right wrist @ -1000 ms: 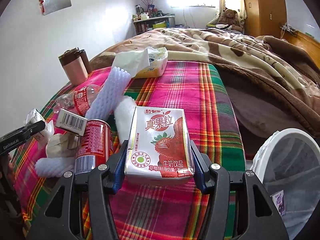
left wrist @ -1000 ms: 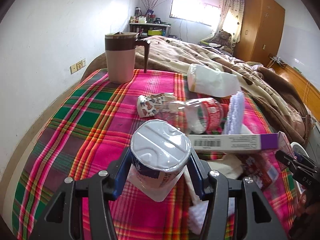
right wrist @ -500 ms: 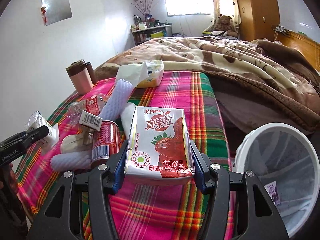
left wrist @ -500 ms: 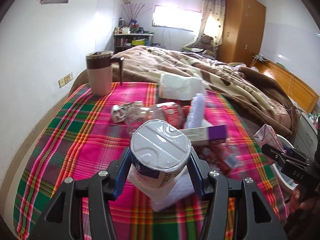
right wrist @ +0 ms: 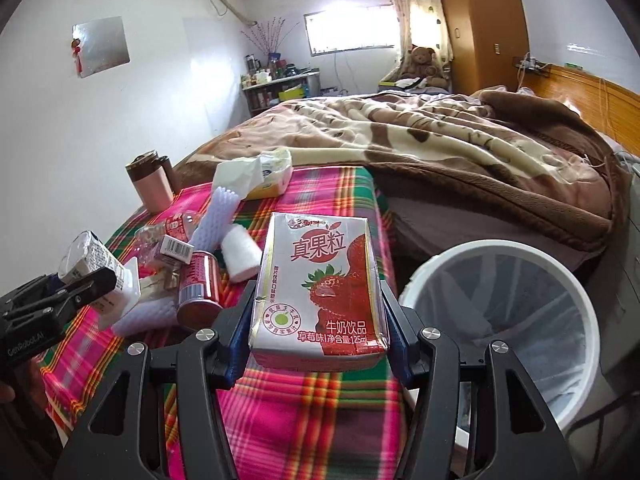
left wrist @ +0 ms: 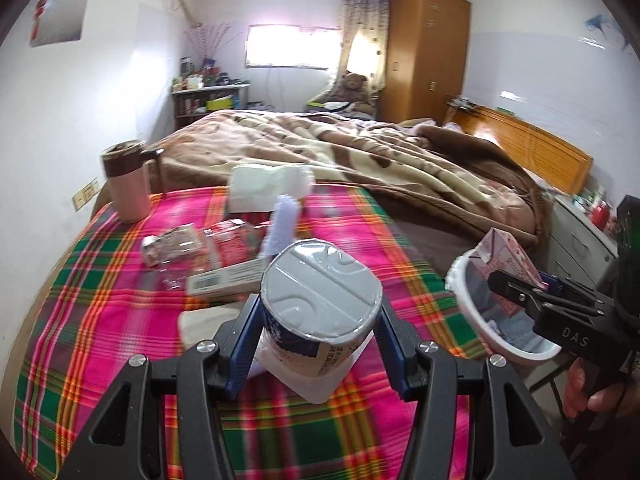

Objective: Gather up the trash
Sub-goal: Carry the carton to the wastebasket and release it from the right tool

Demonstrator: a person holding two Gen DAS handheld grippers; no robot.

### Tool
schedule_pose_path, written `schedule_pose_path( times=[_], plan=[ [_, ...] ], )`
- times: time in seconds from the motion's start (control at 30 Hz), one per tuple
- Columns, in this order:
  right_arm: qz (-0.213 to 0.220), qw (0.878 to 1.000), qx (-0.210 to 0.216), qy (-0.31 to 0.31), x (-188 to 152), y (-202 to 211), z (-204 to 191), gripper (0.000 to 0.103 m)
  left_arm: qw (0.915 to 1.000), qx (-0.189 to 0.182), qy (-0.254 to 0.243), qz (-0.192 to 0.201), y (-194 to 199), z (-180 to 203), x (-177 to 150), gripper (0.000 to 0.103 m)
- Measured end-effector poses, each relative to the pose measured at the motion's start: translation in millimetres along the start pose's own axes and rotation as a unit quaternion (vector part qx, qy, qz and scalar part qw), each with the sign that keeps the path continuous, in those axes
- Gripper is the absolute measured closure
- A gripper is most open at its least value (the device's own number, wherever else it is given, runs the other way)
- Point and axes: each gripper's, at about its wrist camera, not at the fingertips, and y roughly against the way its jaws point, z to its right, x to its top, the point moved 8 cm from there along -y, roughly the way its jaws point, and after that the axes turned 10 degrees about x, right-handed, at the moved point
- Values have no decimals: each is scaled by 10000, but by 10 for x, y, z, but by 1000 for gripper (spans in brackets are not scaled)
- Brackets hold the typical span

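Observation:
My left gripper (left wrist: pixel 316 336) is shut on a white foil-lidded cup (left wrist: pixel 320 300) and holds it above the plaid table (left wrist: pixel 100 320). My right gripper (right wrist: pixel 320 332) is shut on a strawberry milk carton (right wrist: pixel 320 288), held above the table's right edge beside the white trash bin (right wrist: pixel 500 320). In the left wrist view the carton (left wrist: pixel 504 260) hangs over the bin's rim (left wrist: pixel 472 312). On the table lie a red can (right wrist: pixel 198 292), a crushed bottle (left wrist: pixel 216 240), a barcode box (left wrist: pixel 224 280) and white foam net pieces (right wrist: pixel 216 220).
A pink lidded mug (left wrist: pixel 128 184) stands at the table's far left. A tissue pack (left wrist: pixel 268 188) lies at the far edge. The bed with a brown blanket (right wrist: pixel 460 152) lies beyond the table and bin. A white drawer cabinet (left wrist: pixel 576 232) stands to the right.
Both grippers have risen and pulled back from the table with their loads. The right gripper has moved right, so the bin is nearer and fuller in view.

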Motion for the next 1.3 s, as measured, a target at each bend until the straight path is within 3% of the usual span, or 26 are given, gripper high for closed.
schedule_pose_path(
  times=[0.77, 1.3],
  plan=[
    [208, 9939, -882, -625, -99, 496, 906, 46, 9912, -1031, -832, 19, -2, 1521, -25, 46],
    [-126, 9860, -1332, -990, -289, 503, 1565, 46, 9818, -1473, -1193, -148, -135, 2322, -110, 46]
  ],
)
